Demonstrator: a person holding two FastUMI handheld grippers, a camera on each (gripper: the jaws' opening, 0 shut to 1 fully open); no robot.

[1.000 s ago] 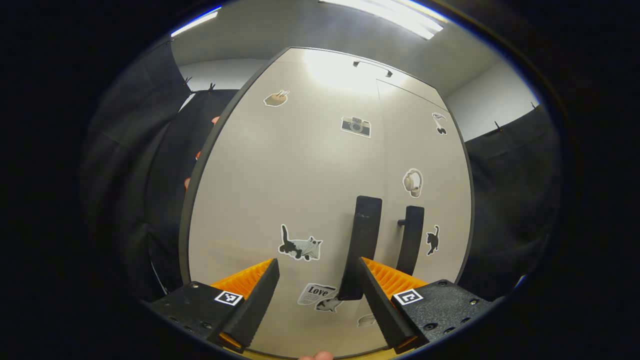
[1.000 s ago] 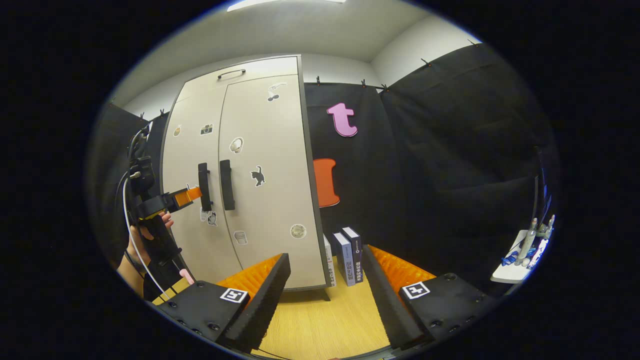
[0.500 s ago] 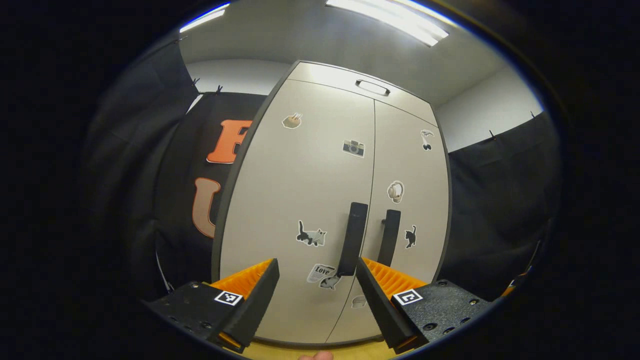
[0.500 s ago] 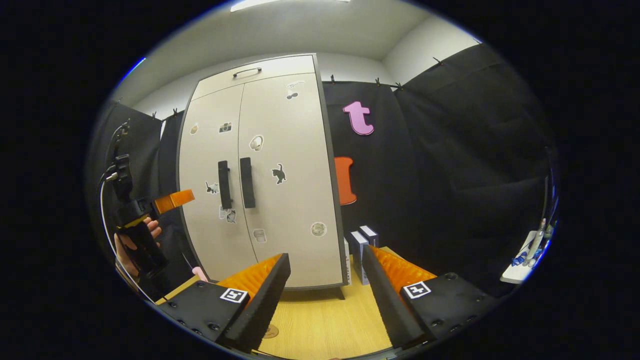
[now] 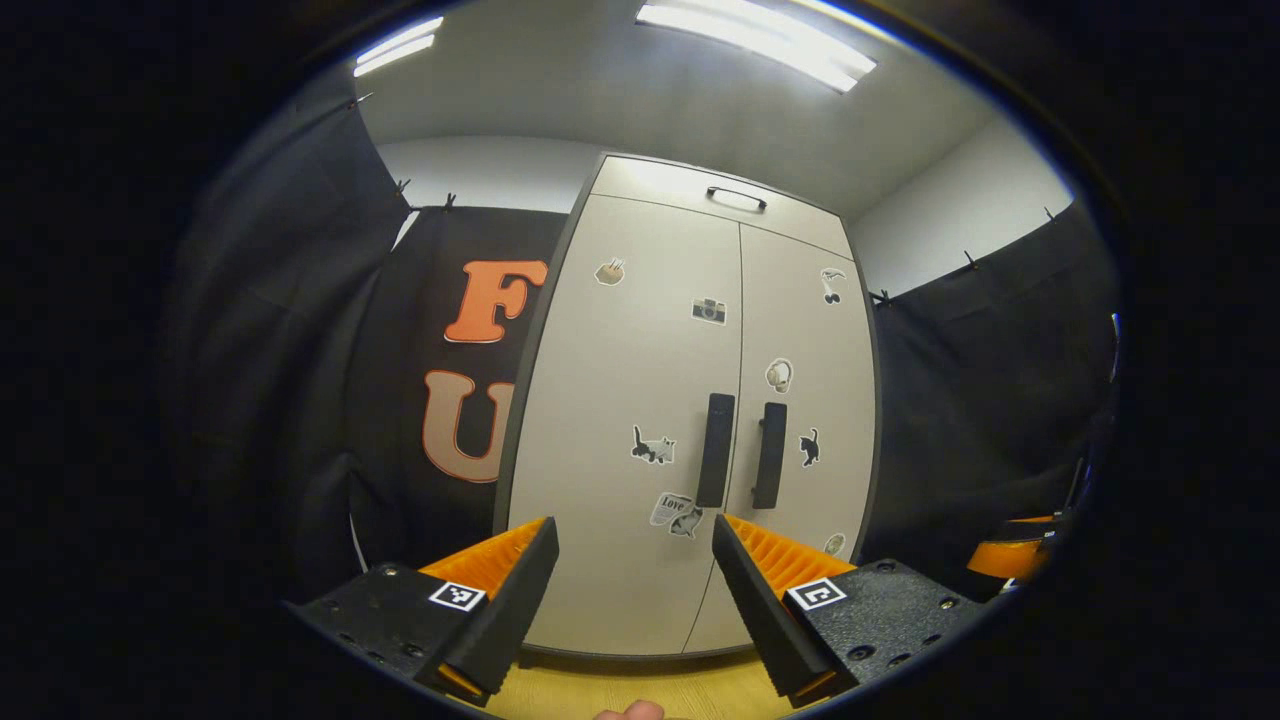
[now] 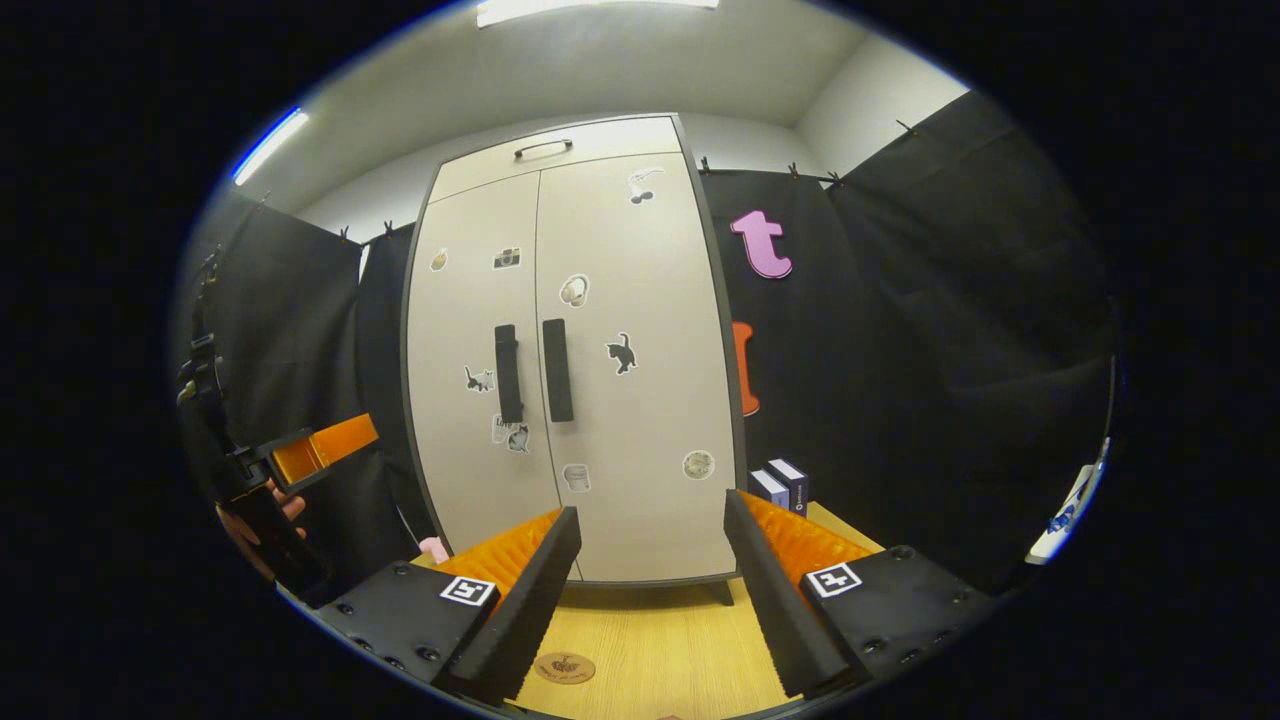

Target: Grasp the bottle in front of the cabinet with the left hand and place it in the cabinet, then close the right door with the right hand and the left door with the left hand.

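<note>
I see the cabinet (image 5: 690,420) standing shut on the bench (image 6: 650,640), both doors flush and their two dark handles side by side at the middle seam. The left door (image 5: 630,400) carries small stickers, a cat, a camera and a paper scrap among them; the right door (image 5: 810,400) has a few more. The bottle is not visible to me; with the doors closed I cannot tell where it sits.

My left gripper (image 5: 635,590) hangs in front of the cabinet, apart from it, aimed at the lower part of the left door. Its fingers are spread wide with nothing between them. In the right gripper view I see this same gripper (image 6: 315,455) off to the left of the cabinet, held in a hand (image 6: 262,520), clear of the door.

My right gripper (image 6: 650,590) is also back from the cabinet, pointing at the bottom of the right door (image 6: 630,350), with the wooden bench top below it. Its fingers stand wide apart and hold nothing.

To the right of the cabinet, two small boxes (image 6: 780,485) stand upright on the bench against the black cloth wall. A small round mark (image 6: 563,667) lies on the bench just below my right fingers.
</note>
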